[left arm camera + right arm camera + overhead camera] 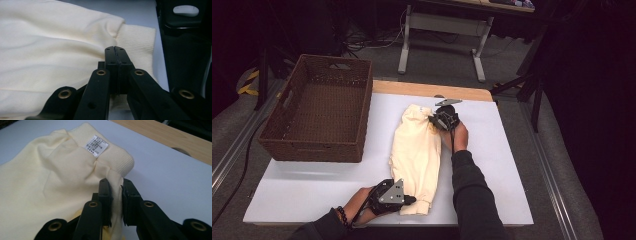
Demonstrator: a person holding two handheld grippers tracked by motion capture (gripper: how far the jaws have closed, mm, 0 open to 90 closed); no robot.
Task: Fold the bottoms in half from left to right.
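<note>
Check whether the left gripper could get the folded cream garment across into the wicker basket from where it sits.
Probably yes. The left gripper grips the cream garment at its near hem, and bare white table lies between it and the open-topped wicker basket.

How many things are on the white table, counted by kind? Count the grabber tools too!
Cream sweatshirt: 1
Brown woven basket: 1
Grippers: 2, the left gripper and the right gripper, both on the sweatshirt
Total: 4
</note>
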